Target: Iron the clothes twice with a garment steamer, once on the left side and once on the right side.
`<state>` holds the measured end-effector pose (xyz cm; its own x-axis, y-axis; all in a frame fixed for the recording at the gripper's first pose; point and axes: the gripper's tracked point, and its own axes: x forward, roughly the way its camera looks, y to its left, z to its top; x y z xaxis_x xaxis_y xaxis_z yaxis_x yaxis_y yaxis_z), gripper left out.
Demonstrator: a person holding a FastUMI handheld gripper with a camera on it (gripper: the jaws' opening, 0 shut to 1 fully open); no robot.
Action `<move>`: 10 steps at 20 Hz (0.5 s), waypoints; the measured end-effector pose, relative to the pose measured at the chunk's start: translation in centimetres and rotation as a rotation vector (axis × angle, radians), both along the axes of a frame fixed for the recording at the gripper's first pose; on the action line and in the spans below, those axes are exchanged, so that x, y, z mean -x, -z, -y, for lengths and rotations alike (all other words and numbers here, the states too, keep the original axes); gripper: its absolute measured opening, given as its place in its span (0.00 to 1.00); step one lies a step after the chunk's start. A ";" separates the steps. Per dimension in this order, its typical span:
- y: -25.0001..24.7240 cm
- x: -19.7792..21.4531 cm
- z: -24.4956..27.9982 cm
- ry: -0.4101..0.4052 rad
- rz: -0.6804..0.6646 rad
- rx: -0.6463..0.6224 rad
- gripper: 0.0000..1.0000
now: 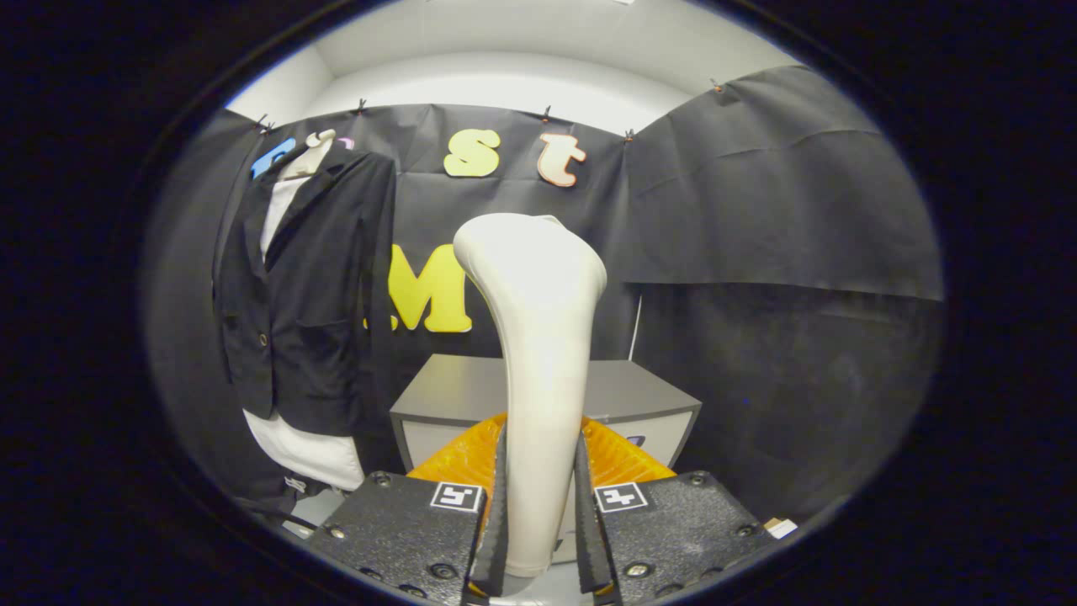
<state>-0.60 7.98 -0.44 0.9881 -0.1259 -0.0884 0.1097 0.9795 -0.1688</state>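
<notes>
The gripper [541, 513] is clamped on the steamer [538, 353]: both fingers press against the lower part of its pale handle, one on each side, and the handle fills the gap between them. The steamer stands upright between the fingers and rises well above them, widening into a broad, rounded head that leans slightly to the left at the top. Its bottom end shows just below the fingers' grip.

Beyond the fingers sits a grey cabinet [471, 396] with a flat top; the steamer's handle crosses in front of it. An orange ribbed part [458, 459] shows on either side of the handle, just behind the fingers and in front of the cabinet's face; what it belongs to cannot be told. A thin pale line runs up from the back right corner of the cabinet's top against the wall.

The jacket [303, 286] hangs to the left of the steamer, well apart from it, against the black cloth wall [757, 210]. It is dark, with a button at the front and a pocket flap low on the side facing the steamer. It is worn over a white shirt [307, 450] whose collar shows at the neck and whose hem hangs out below the jacket. The steamer's head is level with the jacket's chest and does not touch it.
</notes>
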 end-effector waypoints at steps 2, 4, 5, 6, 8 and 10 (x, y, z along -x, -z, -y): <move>-0.6 -0.4 2.0 0.002 0.001 -0.011 0.35; -0.8 -0.7 3.5 -0.003 -0.001 -0.015 0.35; -1.0 -0.9 4.2 -0.004 -0.001 -0.019 0.35; -1.0 -1.1 4.5 -0.009 -0.003 -0.022 0.35; -1.0 -1.2 4.9 -0.029 -0.009 -0.024 0.36; -1.0 -1.3 5.0 -0.049 -0.010 -0.017 0.36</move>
<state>0.67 3.02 0.52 0.9920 -0.0760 -0.1004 0.0602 0.9865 -0.1525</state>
